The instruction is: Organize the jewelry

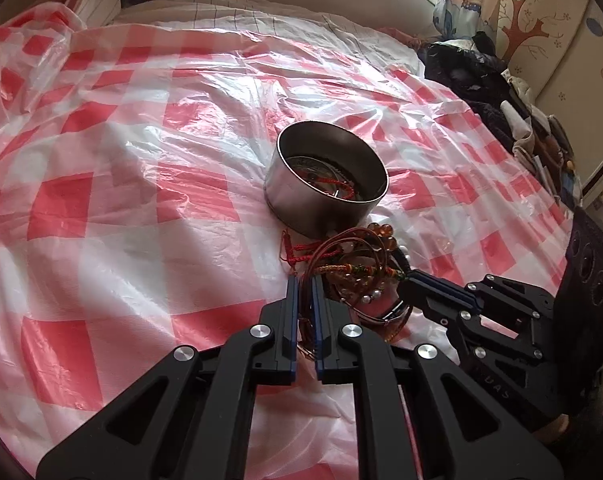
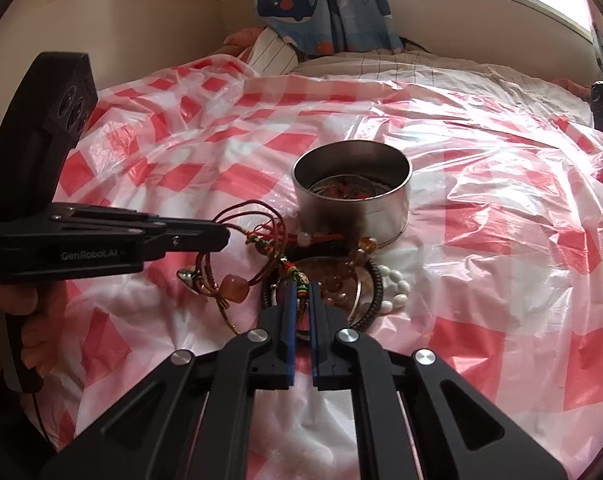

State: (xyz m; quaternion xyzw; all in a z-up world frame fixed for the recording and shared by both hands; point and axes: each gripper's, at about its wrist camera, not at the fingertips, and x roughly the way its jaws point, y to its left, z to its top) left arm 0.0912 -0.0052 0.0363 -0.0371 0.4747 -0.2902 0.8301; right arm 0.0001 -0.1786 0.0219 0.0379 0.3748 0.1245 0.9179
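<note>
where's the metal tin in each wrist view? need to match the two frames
Left wrist view: the metal tin sits right of centre, just beyond the jewelry pile, tilted, with red cord inside.
Right wrist view: the metal tin sits just right of centre, behind the same pile, upright.
Shared landmark: the red-and-white checkered plastic sheet under both.
</note>
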